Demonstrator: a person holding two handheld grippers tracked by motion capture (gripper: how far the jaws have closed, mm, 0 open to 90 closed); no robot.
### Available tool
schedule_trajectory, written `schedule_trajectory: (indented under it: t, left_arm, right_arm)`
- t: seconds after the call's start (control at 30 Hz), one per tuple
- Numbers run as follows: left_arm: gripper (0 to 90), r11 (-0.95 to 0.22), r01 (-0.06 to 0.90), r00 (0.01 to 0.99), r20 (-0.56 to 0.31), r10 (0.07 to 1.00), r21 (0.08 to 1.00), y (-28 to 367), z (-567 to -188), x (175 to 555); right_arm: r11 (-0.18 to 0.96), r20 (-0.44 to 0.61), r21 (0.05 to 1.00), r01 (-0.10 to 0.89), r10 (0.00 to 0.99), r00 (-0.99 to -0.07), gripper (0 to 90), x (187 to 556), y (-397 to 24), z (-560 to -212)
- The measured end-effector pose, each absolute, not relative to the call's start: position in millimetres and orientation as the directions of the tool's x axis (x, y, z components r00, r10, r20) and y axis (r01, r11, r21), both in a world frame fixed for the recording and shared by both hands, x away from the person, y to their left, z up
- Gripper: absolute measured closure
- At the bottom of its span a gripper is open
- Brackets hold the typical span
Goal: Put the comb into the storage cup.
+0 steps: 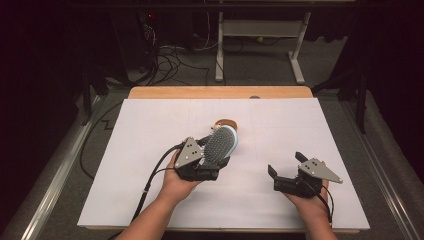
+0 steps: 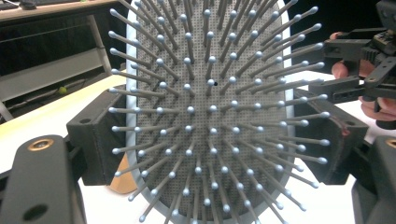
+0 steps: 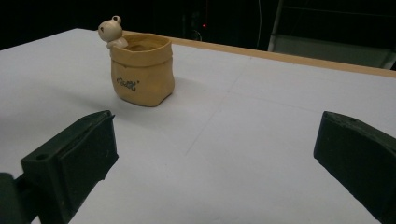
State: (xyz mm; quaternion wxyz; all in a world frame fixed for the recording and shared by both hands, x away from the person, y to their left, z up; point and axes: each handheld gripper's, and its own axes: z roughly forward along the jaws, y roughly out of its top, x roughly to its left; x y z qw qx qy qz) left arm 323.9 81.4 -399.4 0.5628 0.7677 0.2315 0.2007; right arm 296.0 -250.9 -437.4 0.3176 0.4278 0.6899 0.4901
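My left gripper (image 1: 215,153) is shut on a hairbrush (image 1: 220,145) with a pale blue rim and a grey pad of ball-tipped bristles, held just above the white sheet near the middle. In the left gripper view the brush head (image 2: 210,107) faces the camera, with a black jaw pressed against each side of its rim. My right gripper (image 1: 286,164) hovers at the front right, open, with nothing between its fingers. Its jaws stand wide apart in the right gripper view (image 3: 215,154). A tan sack-shaped pot (image 3: 141,70) with a small bear figure (image 3: 111,31) on its rim stands ahead of them.
The tan pot (image 1: 227,123) sits just behind the brush head. A white sheet (image 1: 150,130) covers the wooden table (image 1: 220,92). Beyond the far edge are a desk frame (image 1: 260,45) and cables on the floor (image 1: 170,60). My right gripper (image 2: 359,65) appears beyond the brush.
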Motion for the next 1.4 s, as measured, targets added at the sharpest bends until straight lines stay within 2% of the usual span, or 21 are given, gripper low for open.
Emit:
schedule_trajectory:
  t: [0.63,1.4]
  left_arm:
    - [19.9,-0.246,0.125,0.804,0.048,0.593,0.961,87.8,-400.3,322.9]
    - [19.9,-0.288,0.111,0.797,0.088,0.597,0.951,79.7,-406.5,320.0]
  right_arm:
    - [0.187,-0.023,0.943,0.275,0.862,-0.506,0.4,311.5,-216.8,-429.3]
    - [0.133,0.015,0.97,0.203,0.802,-0.597,0.6,295.3,-199.1,-392.3]
